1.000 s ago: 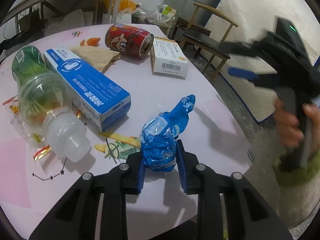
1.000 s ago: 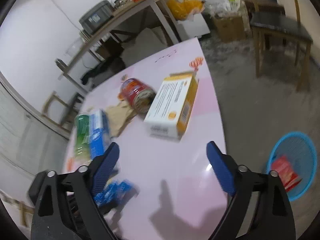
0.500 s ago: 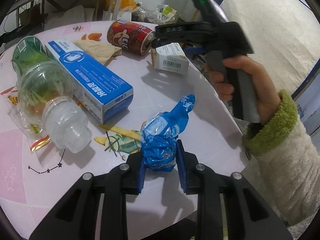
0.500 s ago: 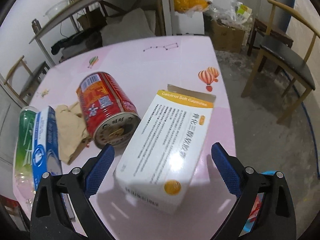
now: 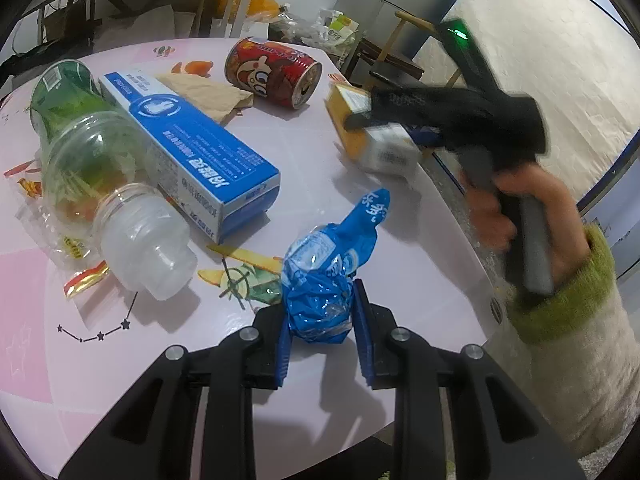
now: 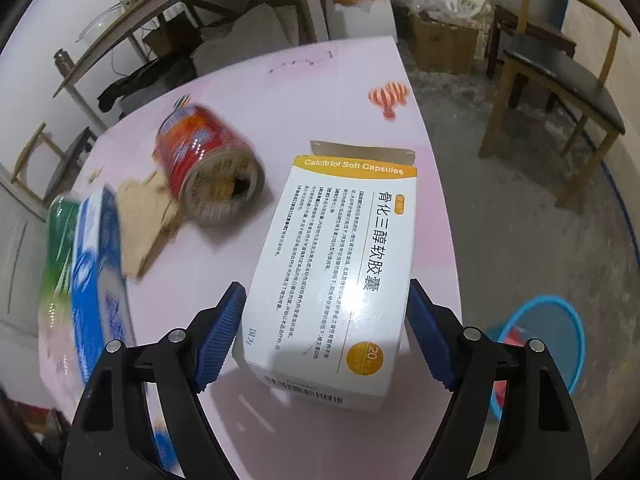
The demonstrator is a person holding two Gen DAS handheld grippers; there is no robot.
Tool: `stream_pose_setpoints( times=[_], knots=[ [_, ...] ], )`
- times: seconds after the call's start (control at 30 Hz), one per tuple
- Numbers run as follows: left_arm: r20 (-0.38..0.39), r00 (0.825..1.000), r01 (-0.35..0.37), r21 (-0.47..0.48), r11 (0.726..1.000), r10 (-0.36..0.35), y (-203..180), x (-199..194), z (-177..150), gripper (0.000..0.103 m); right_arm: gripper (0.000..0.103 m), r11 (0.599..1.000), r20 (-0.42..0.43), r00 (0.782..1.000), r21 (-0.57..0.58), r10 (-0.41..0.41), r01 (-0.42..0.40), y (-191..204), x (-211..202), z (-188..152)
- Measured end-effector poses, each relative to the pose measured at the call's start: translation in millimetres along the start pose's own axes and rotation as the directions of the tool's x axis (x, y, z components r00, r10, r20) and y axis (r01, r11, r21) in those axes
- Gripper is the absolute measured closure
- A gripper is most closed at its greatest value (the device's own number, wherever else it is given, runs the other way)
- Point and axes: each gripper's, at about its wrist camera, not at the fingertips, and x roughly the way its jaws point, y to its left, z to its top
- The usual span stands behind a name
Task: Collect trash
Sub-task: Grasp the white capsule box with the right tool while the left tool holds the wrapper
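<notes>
My left gripper (image 5: 320, 320) is shut on a crumpled blue wrapper (image 5: 328, 276) that rests on the pink table (image 5: 360, 220). My right gripper (image 6: 326, 332) has its jaws closed against both sides of a white and yellow capsule box (image 6: 336, 264), which is tilted up off the table near its right edge; the box also shows in the left wrist view (image 5: 372, 136). A blue bin (image 6: 548, 344) stands on the floor to the right, with red trash inside.
A red can (image 5: 276, 72) lies on its side beside a brown paper (image 5: 208, 92). A blue and white carton (image 5: 192, 148), a clear green bottle (image 5: 100, 184) and small wrappers lie at the left. A wooden chair (image 6: 560, 68) stands beyond the table.
My right gripper has come down over the capsule box and closed on its sides, and the box has tilted up. My left gripper has kept still on the blue wrapper.
</notes>
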Motion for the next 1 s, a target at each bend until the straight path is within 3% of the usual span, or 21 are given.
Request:
stream_pose_setpoints(
  times=[0.33,0.6,0.9,1.0],
  knots=[
    [0.005,1.000,-0.023,-0.001,1.000,0.023,-1.1,-0.9,-2.8,0.077,0.025,0.998,-0.068,0.996,-0.029,0.049,-0.051,-11.1,-49.4,-77.7],
    [0.018,0.999,-0.049,-0.004,0.999,0.050,-3.7,-1.8,-4.5,0.078,0.012,1.000,-0.010,1.000,0.015,0.027,-0.027,-9.7,-61.1,-81.2],
    [0.042,0.996,-0.081,0.007,0.997,0.080,-8.6,-8.0,-9.2,0.078,0.012,1.000,-0.010,1.000,0.006,-0.030,0.030,4.1,-41.5,-84.6],
    [0.045,0.995,-0.085,0.006,0.996,0.085,-9.8,-9.9,-10.4,0.078,0.018,0.999,-0.004,0.999,0.001,-0.043,0.043,8.0,-38.7,-85.6]
  ],
)
